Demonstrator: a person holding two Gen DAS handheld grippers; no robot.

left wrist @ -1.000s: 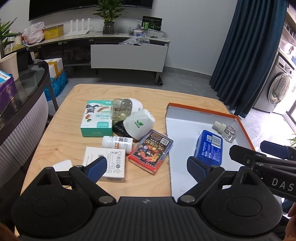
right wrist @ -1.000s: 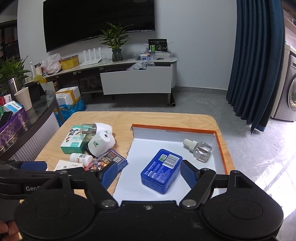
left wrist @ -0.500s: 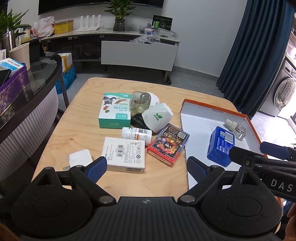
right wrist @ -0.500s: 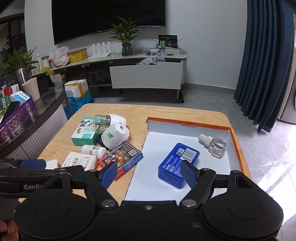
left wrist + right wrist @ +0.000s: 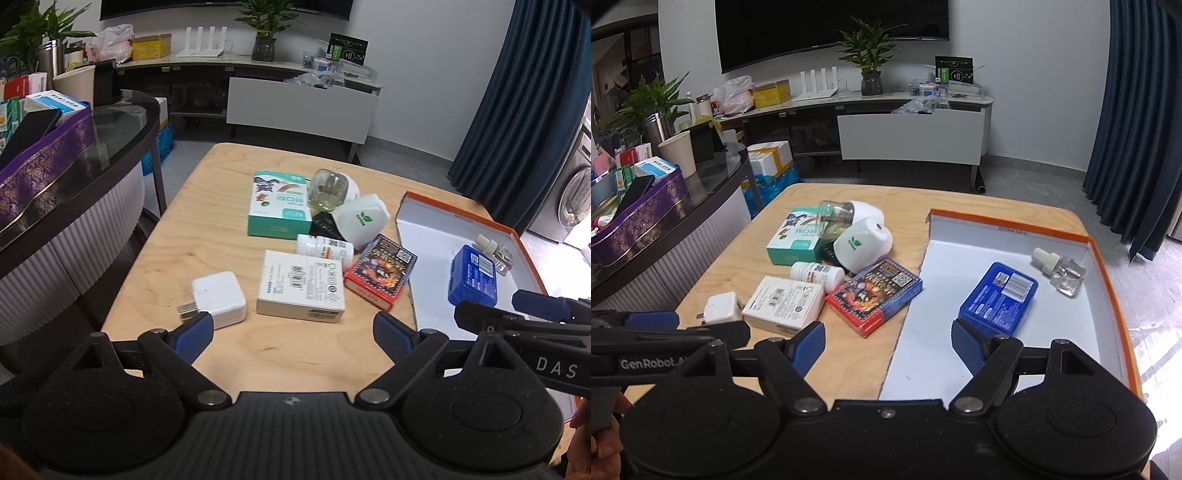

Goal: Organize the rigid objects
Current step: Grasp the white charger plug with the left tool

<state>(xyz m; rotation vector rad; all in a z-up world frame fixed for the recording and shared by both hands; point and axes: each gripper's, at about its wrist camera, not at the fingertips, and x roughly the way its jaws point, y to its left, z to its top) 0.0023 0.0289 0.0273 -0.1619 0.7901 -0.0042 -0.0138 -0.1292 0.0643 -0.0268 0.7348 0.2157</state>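
Both jaw sets spread wide, nothing between them. Left gripper (image 5: 293,334) hangs above the near edge of the wooden table (image 5: 207,206); right gripper (image 5: 888,345) sits over the seam between the table and the tray (image 5: 1115,291), beside the left one.

Tray: shallow white box lid with orange rim, on the right half of the table. Inside it:
- blue tin (image 5: 999,297), rectangular, rounded corners, barcode label on top, lying flat mid-tray
- clear refill bottle (image 5: 1059,271), white cap, squarish glass body, on its side near the far right wall, just beside the tin, apart from it

Loose on the table, left of the tray:
- card box (image 5: 381,274), red/blue with busy print and a QR code, flat, its corner near the tray's edge
- white carton (image 5: 302,285), barcode and small print on top, flat, just left of the card box
- white charger plug (image 5: 218,298), two prongs pointing left, near the left fingertip in the left wrist view
- small white pill bottle (image 5: 325,248), on its side, touching the white carton's far edge
- green-white box (image 5: 279,206), teal sides, flat, farthest left of the cluster
- white diffuser (image 5: 361,220) with green leaf logo, tilted on a black item under it
- second diffuser with clear amber-tinted bottle (image 5: 328,188), lying behind it, against the green-white box
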